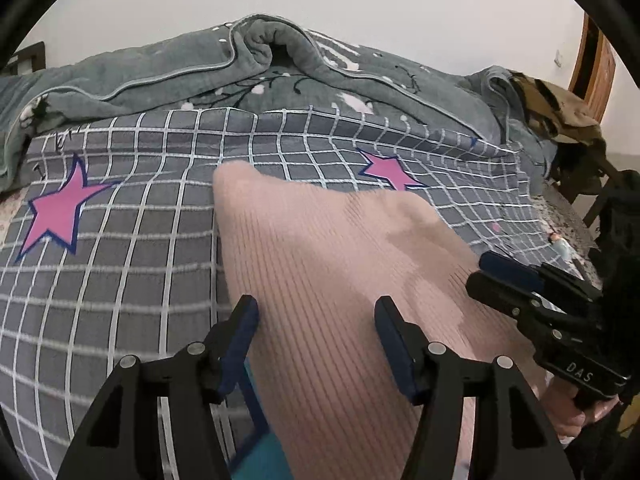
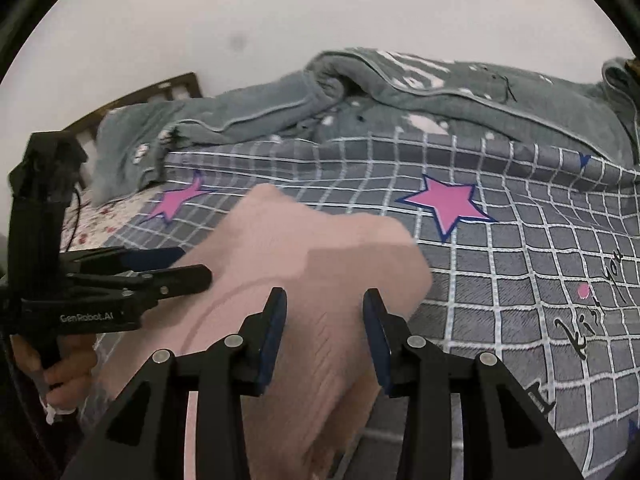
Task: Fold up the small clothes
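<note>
While lying across the grey grid-patterned bedspread with pink stars (image 1: pixel 120 264), pink ribbed knit garment (image 1: pixel 320 264), left gripper (image 1: pixel 316 344) hovering spread above it, right gripper (image 2: pixel 324 336) likewise gaping.

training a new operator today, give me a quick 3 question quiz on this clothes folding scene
1. True or false: the left claw has its fingers spread open over the pink ribbed garment.
2. Multiple choice: what does the pink garment lie on? A) a bare wooden table B) a grey grid-pattern sheet with pink stars C) a tiled floor
3. Fill in: bunched along the far side of the bed is a grey-green ____.

Key: 1 true; 2 B; 3 blanket. Note that the right claw is open as well, so neither claw grips the garment.
</note>
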A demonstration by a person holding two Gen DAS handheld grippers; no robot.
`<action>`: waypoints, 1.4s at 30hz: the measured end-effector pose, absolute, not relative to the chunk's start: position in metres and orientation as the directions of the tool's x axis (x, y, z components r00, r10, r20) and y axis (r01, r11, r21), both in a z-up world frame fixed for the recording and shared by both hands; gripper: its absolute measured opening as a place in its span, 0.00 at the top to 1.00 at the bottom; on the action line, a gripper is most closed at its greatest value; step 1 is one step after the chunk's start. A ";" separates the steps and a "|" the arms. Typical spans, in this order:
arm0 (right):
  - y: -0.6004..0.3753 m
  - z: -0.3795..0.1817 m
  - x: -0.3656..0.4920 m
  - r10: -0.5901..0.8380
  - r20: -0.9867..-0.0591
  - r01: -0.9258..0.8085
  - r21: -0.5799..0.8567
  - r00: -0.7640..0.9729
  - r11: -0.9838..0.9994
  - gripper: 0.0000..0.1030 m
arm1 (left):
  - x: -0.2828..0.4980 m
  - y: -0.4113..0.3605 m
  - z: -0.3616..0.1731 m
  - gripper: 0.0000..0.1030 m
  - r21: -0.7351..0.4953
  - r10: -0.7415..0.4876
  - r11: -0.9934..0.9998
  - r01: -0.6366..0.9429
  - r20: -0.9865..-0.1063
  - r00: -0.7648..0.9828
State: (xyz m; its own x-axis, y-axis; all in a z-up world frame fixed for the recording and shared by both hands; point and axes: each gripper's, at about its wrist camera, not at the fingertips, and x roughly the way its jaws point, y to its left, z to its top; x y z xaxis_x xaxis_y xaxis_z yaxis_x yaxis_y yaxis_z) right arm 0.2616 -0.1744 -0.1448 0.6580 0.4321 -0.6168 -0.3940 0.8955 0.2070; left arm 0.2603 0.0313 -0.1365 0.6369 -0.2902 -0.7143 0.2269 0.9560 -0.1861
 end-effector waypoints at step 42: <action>-0.163 -0.183 0.237 0.310 -0.636 -0.338 0.082 0.706 0.937 0.59 | 0.208 0.016 -0.179 0.30 -0.104 -0.190 0.980 0.167 -0.722 0.666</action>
State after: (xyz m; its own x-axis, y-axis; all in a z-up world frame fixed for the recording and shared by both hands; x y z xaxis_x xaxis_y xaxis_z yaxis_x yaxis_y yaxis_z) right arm 0.2375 -0.1626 -0.1828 0.7064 0.3103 -0.6361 -0.3383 0.9375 0.0817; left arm 0.2079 0.0160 -0.1789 0.6657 -0.1899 -0.7217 0.1671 0.9804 -0.1038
